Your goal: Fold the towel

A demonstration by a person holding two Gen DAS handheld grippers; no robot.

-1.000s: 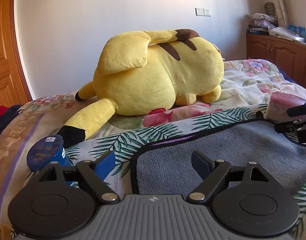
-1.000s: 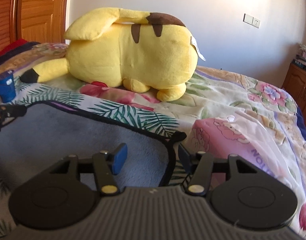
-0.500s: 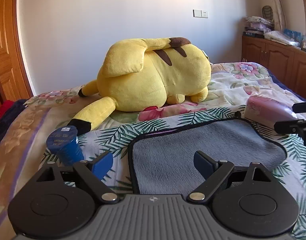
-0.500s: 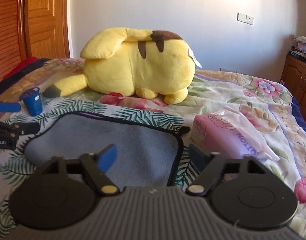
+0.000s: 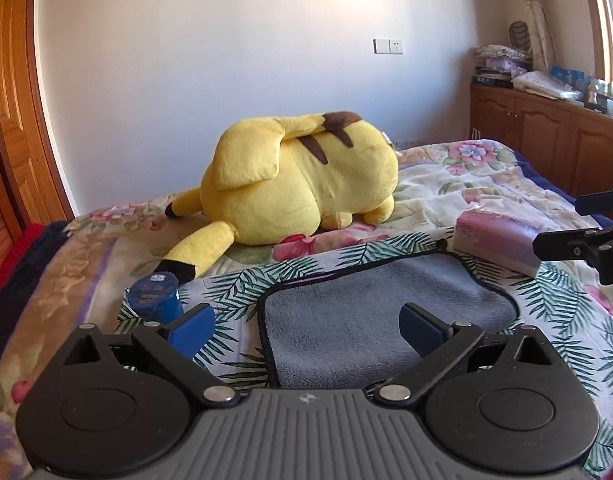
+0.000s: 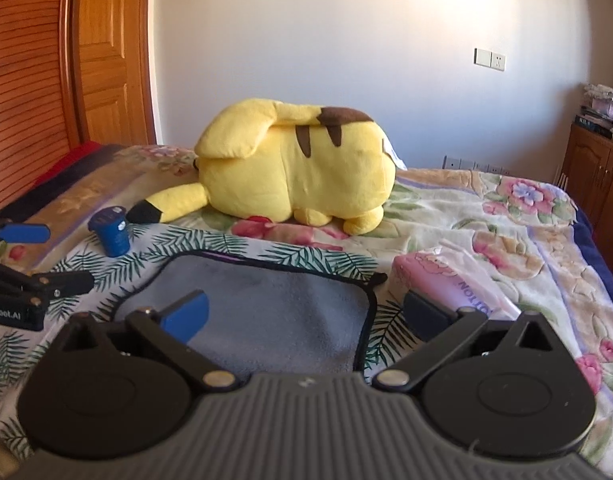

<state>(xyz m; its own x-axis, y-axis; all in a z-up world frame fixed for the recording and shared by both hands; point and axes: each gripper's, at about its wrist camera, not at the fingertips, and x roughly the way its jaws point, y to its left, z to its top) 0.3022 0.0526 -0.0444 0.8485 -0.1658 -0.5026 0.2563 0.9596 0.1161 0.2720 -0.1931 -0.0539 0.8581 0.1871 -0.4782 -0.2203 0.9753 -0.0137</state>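
A grey towel (image 5: 378, 312) with a black hem lies flat on the palm-leaf bedspread; it also shows in the right wrist view (image 6: 266, 312). My left gripper (image 5: 306, 328) is open and empty, raised above the towel's near left edge. My right gripper (image 6: 306, 316) is open and empty, raised above the towel's near right edge. Each gripper shows in the other's view, the right one (image 5: 578, 236) at the right edge and the left one (image 6: 30, 264) at the left edge.
A big yellow plush toy (image 5: 298, 192) lies behind the towel. A blue cup (image 5: 156, 298) stands left of the towel, a pink tissue pack (image 5: 494, 236) right of it. Wooden door on the left, wooden cabinets (image 5: 546, 136) at the right.
Both grippers have drawn back and up from the towel, and their jaws have opened wider. The towel lies where it was.
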